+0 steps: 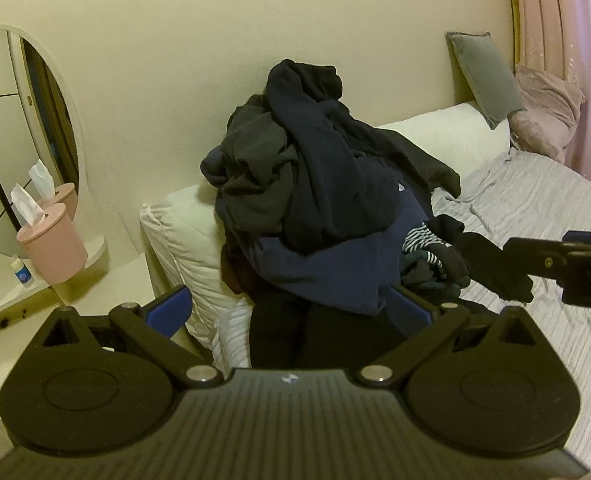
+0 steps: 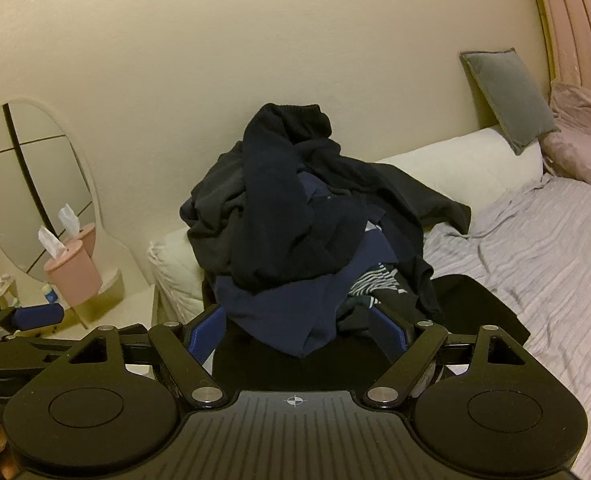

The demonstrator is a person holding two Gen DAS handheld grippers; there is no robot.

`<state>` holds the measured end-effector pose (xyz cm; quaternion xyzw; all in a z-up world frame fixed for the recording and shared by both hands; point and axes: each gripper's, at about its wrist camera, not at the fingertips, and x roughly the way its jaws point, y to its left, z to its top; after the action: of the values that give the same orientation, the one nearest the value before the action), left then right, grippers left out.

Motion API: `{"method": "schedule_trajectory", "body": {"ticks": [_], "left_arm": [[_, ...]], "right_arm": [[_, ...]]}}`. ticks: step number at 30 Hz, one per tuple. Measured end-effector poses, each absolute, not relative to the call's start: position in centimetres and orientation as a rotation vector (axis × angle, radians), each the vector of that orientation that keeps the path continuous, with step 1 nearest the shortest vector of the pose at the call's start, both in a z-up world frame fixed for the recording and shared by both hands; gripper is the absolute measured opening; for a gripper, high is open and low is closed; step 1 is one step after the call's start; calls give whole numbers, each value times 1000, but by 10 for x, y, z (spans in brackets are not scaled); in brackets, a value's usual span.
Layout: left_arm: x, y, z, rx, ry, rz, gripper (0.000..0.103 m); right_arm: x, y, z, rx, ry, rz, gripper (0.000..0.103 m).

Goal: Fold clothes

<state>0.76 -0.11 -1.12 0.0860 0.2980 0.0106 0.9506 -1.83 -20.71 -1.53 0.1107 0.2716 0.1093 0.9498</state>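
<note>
A tall heap of dark clothes (image 1: 315, 184) (image 2: 295, 208) is piled on the bed against the wall. A navy garment (image 1: 327, 272) (image 2: 287, 308) hangs down its front, and a black-and-white striped piece (image 1: 423, 240) (image 2: 375, 280) pokes out at the right. A black garment (image 2: 475, 304) spreads flat on the sheet beside the heap. My left gripper (image 1: 291, 300) is open, its blue fingers either side of the heap's lower front and holding nothing. My right gripper (image 2: 295, 316) is open too, level with the navy hem. Each gripper shows at the edge of the other's view.
A lilac striped sheet (image 1: 555, 200) covers the bed to the right. A long white bolster (image 1: 183, 248) lies behind the heap, with a grey cushion (image 1: 483, 76) and a pink pillow (image 1: 547, 112) at the headboard. A pink tissue holder (image 1: 53, 248) and an oval mirror (image 1: 19, 128) stand at the left.
</note>
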Motion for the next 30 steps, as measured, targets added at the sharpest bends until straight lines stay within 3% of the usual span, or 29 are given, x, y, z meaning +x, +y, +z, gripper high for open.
{"method": "schedule_trajectory", "body": {"ticks": [30], "left_arm": [[1, 6, -16, 169, 617, -9, 102]], "right_arm": [[-23, -198, -22, 224, 560, 227, 81]]}}
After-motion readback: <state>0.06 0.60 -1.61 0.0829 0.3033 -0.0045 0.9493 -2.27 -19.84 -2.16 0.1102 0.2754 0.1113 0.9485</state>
